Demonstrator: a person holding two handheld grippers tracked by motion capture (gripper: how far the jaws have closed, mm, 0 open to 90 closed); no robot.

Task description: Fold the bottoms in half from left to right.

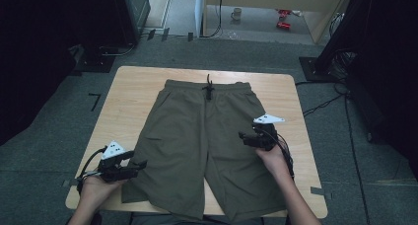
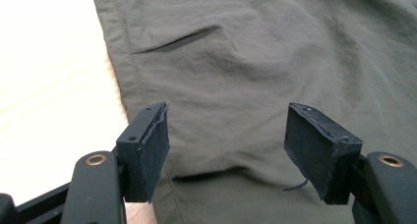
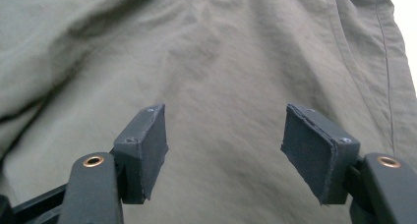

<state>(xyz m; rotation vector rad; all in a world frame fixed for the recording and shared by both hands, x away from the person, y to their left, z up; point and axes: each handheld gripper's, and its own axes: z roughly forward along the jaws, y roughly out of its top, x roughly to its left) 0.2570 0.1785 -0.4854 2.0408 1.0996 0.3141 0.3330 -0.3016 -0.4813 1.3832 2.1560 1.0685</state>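
Shorts (image 1: 202,146) of olive cloth lie flat on the tabletop (image 1: 133,89), and both claws hang over them with jaws spread wide and nothing between the pads.

In the left gripper view, the left claw (image 2: 226,153) has its two black pads well apart above the cloth, near the outer side seam of one leg; a slanted pocket slit (image 2: 177,41) shows farther on, and pale wood lies just past the seam. In the high view this left claw (image 1: 135,167) sits at the near left edge of the shorts, held by the left hand (image 1: 96,185).

In the right gripper view, the right claw (image 3: 223,150) also stands open, its pads apart over rumpled cloth with a side seam running up at the far right. In the high view the right claw (image 1: 246,138) hovers over the other leg, about halfway along it, held by the right hand (image 1: 273,158).

The shorts run lengthwise away from the person: the waistband with its dark drawstring (image 1: 209,87) points to the far edge, and the two leg openings point toward the person, reaching the near edge. The garment sits about midway across the tabletop, with bare wood on both sides.
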